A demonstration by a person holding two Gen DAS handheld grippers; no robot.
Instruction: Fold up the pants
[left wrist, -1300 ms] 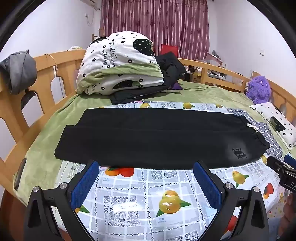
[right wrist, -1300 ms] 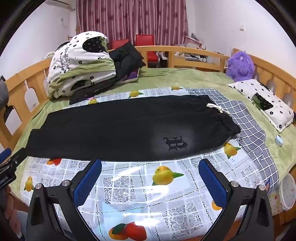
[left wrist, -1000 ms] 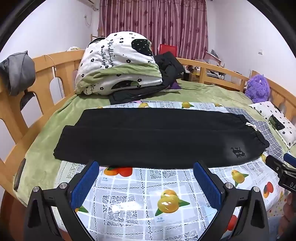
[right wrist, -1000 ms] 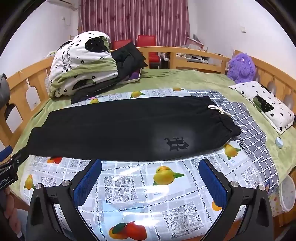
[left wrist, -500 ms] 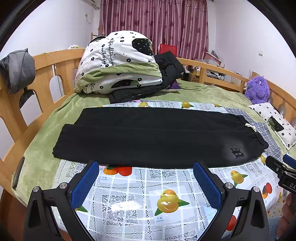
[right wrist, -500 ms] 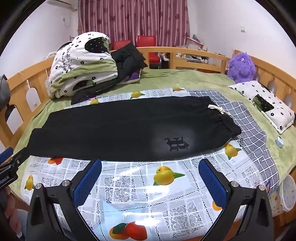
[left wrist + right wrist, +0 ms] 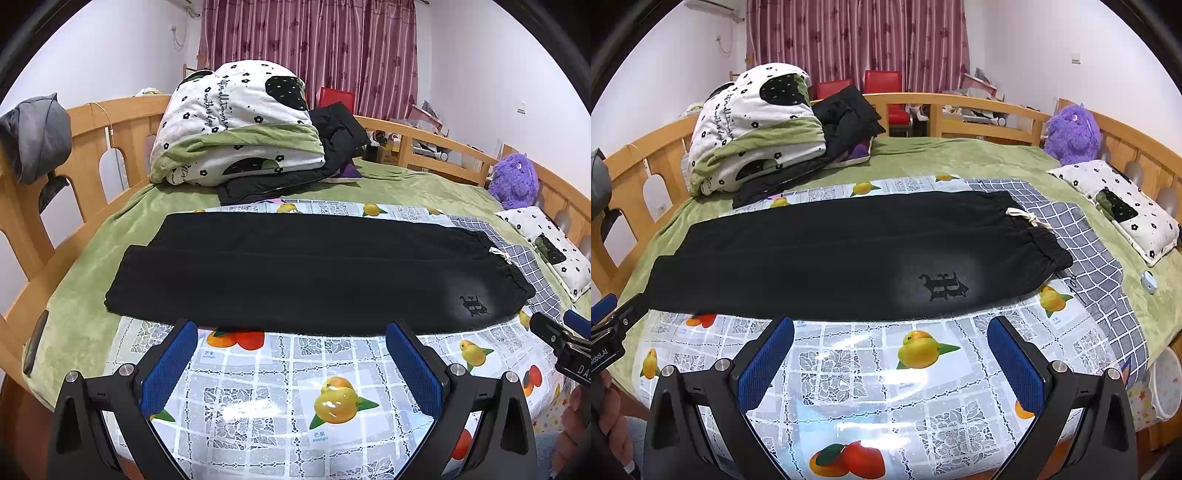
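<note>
Black pants (image 7: 303,269) (image 7: 842,254) lie flat across a fruit-print plastic sheet (image 7: 280,387) on the bed, one leg folded over the other, waistband with a white drawstring (image 7: 1028,218) to the right and the leg ends to the left. A dark logo (image 7: 943,286) marks the near right part. My left gripper (image 7: 291,363) hovers open over the sheet just short of the pants' near edge, nothing between its blue pads. My right gripper (image 7: 890,356) is likewise open and empty, near the logo. Each gripper's tip shows at the edge of the other's view.
Folded white-and-green bedding (image 7: 236,125) and dark clothes (image 7: 332,147) pile at the back left. A purple plush toy (image 7: 1071,133) and a flowered pillow (image 7: 1119,206) lie at the right. Wooden bed rails (image 7: 110,147) ring the mattress; a grey checked cloth (image 7: 1082,240) lies under the waistband.
Both views shift only slightly; the grippers stay open and the pants lie unchanged.
</note>
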